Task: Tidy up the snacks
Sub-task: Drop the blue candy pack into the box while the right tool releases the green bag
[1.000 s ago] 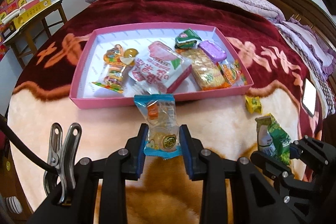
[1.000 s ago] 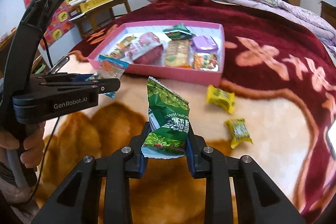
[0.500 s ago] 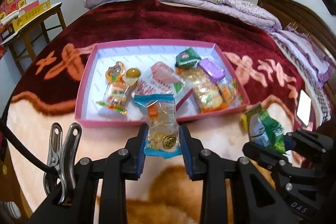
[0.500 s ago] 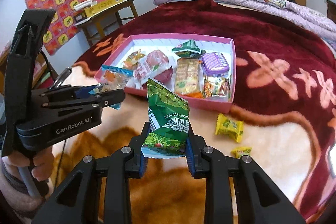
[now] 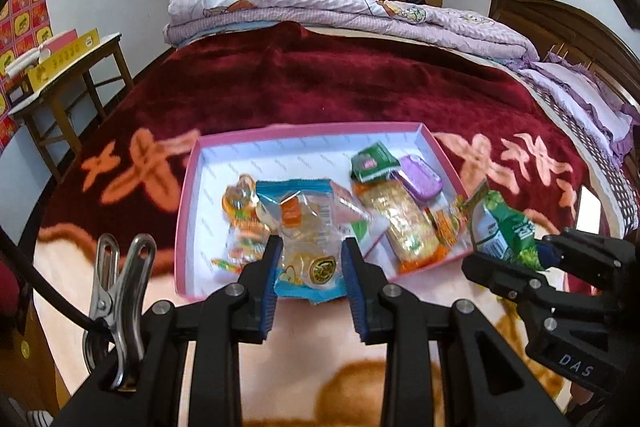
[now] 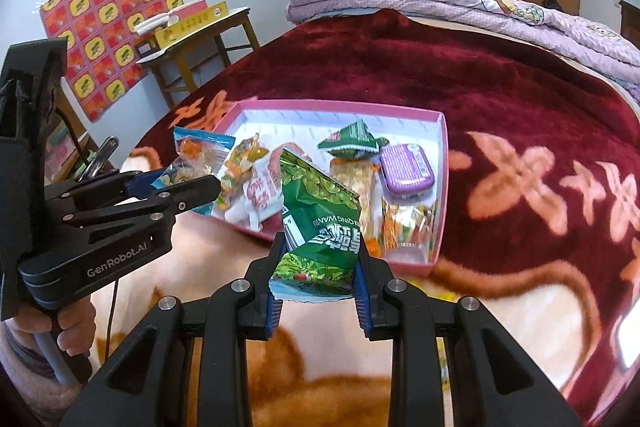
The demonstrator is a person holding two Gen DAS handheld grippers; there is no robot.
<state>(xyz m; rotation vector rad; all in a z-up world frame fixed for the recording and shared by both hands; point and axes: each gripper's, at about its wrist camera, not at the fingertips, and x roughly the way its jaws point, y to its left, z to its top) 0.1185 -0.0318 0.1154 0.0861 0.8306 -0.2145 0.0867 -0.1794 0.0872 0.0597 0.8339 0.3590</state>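
Note:
My left gripper (image 5: 308,267) is shut on a clear snack packet with blue ends (image 5: 306,227) and holds it over the near edge of the pink tray (image 5: 184,187). My right gripper (image 6: 318,267) is shut on a green snack bag (image 6: 320,223) and holds it above the tray's near rim (image 6: 438,227). The tray holds several snacks: a purple tin (image 6: 404,169), a green wrapper (image 6: 352,141), a cracker pack (image 5: 404,215). In the left wrist view the right gripper (image 5: 532,255) shows with the green bag (image 5: 500,223). In the right wrist view the left gripper (image 6: 176,187) shows at the left.
The tray lies on a bed with a red and cream blanket (image 5: 320,83). Folded purple quilts (image 5: 340,11) lie at the far end. A wooden side table (image 5: 60,67) with boxes stands to the left. A phone (image 5: 588,207) lies at the right edge.
Both grippers have risen and moved forward with their snacks, from over the cream blanket to over the tray's near edge. The loose yellow snacks on the blanket have dropped out of view.

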